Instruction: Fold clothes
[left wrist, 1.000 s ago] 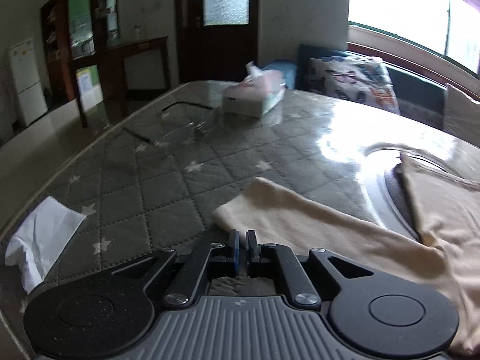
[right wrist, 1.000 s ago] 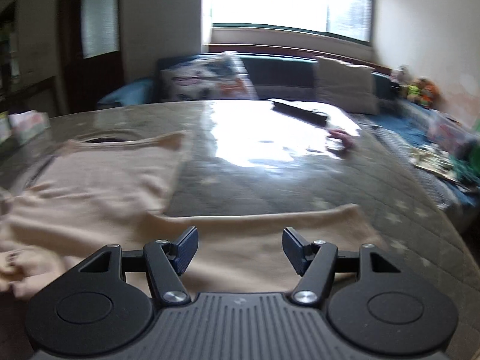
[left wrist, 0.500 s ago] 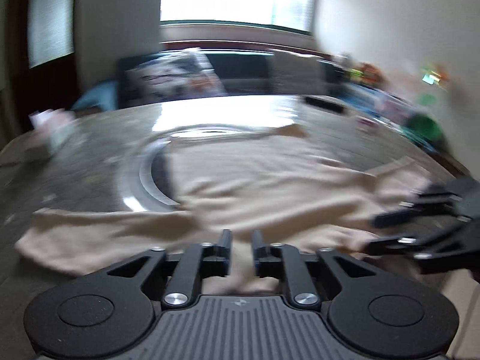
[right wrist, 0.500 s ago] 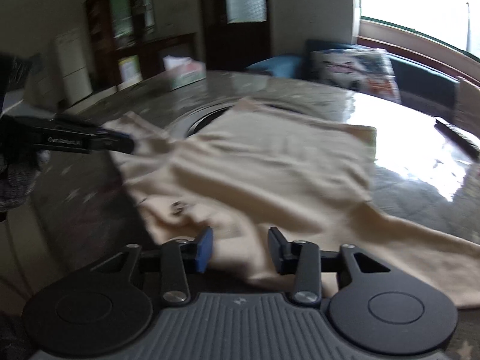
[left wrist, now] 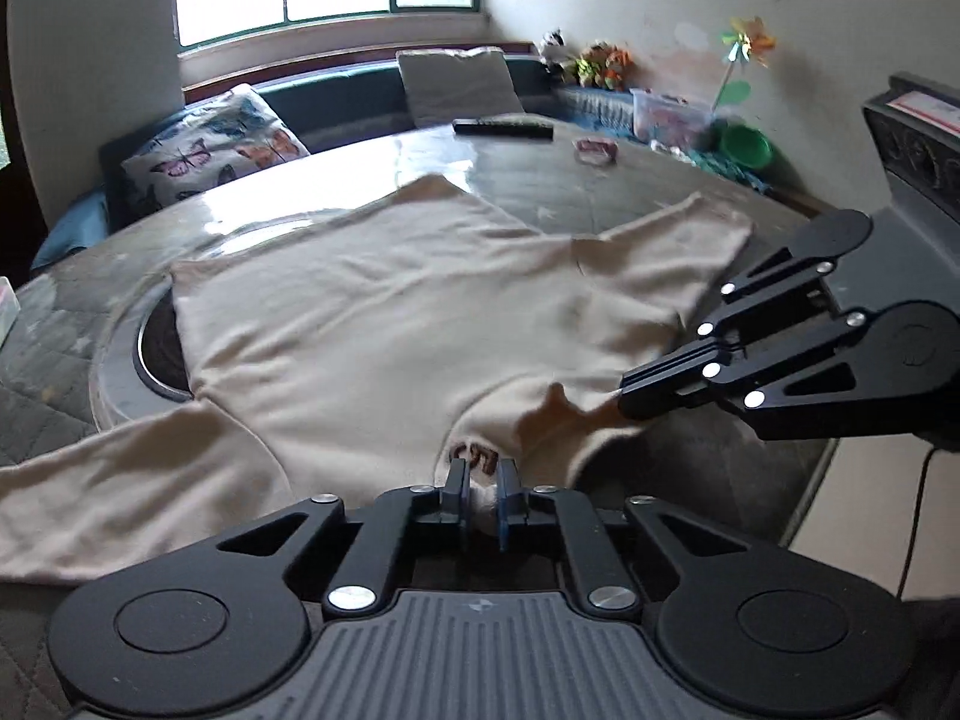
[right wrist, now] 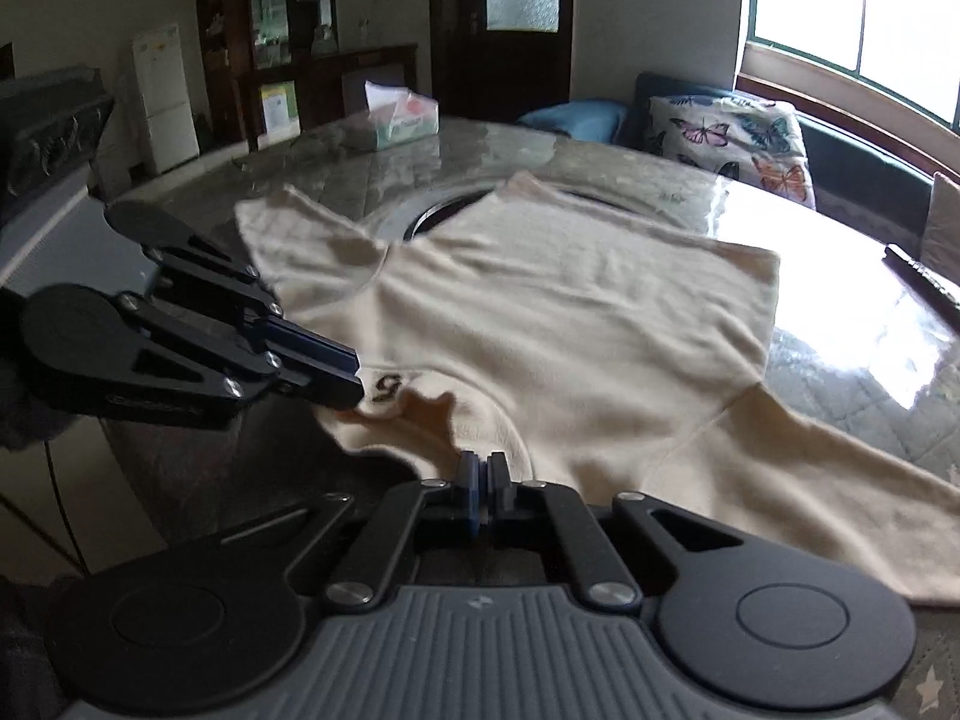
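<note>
One cream shirt [left wrist: 390,312] lies spread on the counter [left wrist: 600,186]; left gripper [left wrist: 480,492] and right gripper [right wrist: 482,480] both pinch its collar edge.

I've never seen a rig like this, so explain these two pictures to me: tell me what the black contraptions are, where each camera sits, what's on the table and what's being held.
There is no robot arm here: a person holds a two-finger gripper in each hand, each with a fisheye camera looking along its fingers. The left wrist view shows the left gripper at the bottom, with the right gripper reaching in from the side. The right wrist view mirrors that: right gripper at the bottom, left gripper at the side. A cream shirt lies spread on the round table. Both grippers are shut on the shirt's near edge, by the neckline. Farther away sit a tissue box and a remote control.
</note>
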